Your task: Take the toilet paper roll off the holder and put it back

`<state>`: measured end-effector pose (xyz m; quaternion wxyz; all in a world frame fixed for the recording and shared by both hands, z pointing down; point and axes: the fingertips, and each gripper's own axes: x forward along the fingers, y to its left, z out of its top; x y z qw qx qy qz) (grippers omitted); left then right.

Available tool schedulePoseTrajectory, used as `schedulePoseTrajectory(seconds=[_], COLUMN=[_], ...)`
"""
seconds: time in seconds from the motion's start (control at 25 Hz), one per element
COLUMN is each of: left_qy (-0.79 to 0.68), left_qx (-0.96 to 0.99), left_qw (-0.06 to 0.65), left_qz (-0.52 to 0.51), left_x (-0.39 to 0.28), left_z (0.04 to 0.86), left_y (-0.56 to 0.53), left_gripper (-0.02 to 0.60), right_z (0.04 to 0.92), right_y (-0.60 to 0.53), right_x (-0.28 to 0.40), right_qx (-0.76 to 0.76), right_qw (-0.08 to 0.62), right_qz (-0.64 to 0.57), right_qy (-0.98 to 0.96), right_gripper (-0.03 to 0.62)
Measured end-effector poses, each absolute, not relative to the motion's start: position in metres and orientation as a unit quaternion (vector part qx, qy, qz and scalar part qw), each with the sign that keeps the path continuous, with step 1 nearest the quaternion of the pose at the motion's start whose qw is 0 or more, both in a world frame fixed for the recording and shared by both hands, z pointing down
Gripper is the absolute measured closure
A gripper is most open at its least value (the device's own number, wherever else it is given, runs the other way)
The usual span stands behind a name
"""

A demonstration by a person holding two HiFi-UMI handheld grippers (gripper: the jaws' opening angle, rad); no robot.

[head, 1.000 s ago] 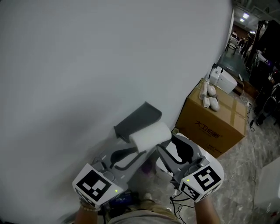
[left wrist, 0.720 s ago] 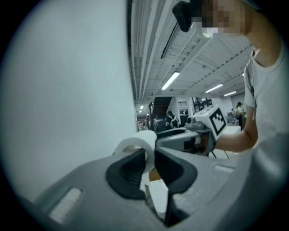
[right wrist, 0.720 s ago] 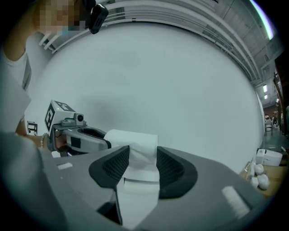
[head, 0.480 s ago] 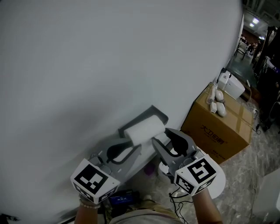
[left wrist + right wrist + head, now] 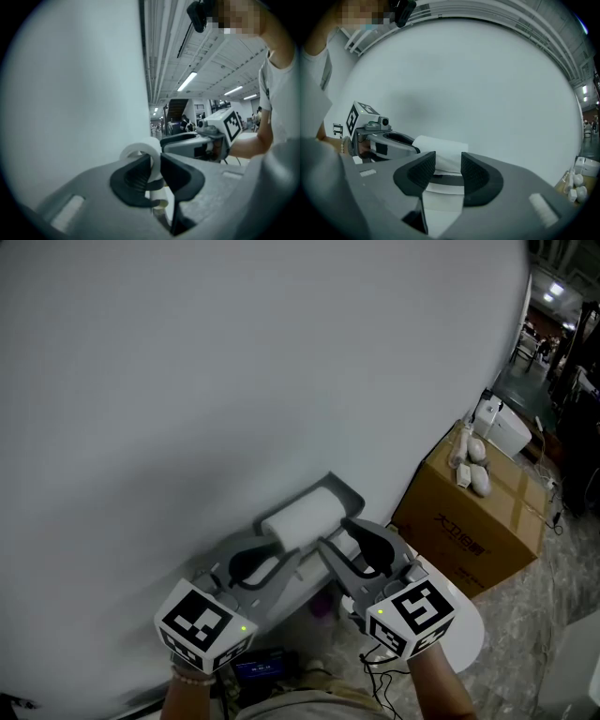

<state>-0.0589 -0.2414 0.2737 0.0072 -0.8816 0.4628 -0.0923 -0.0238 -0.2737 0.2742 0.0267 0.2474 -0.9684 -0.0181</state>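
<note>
Pinching the toilet paper roll (image 5: 300, 516) by its end wall under the holder (image 5: 339, 491), the left gripper (image 5: 272, 557) may crush or tear it. The right gripper (image 5: 352, 542) hovers alongside, fingers apart and empty.

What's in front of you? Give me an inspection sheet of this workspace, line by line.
Surface: plain white wall; mottled floor at the right.
Job's things: toilet paper roll at the grey holder on the wall.
Clutter: cardboard box with white items on top.
Grippers: left gripper shut on the roll's end; right gripper with jaws apart, facing the roll.
Cables: thin dark cable under the right gripper.
Surroundings: lit hall beyond the wall's edge, too small to detail.
</note>
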Motion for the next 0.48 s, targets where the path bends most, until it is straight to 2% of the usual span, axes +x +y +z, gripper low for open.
schedulePoseTrajectory(seconds=[0.24, 0.48], left_qy=[0.471, 0.476], left_qx=[-0.878, -0.874], left_qw=[0.000, -0.003], left_qz=[-0.090, -0.104], left_x=[-0.0584, -0.0673], left_z=[0.2768, 0.2760], left_y=[-0.2419, -0.2411], left_gripper=[0.515, 0.472], right_z=[0.2787, 0.2763], right_y=[-0.2713, -0.2691], right_x=[-0.0205, -0.0213], right_qx=[0.245, 0.255], right_qw=[0.032, 0.035], right_qz=[-0.020, -0.016], right_qy=[-0.969, -0.966], right_gripper=[0.421, 0.421])
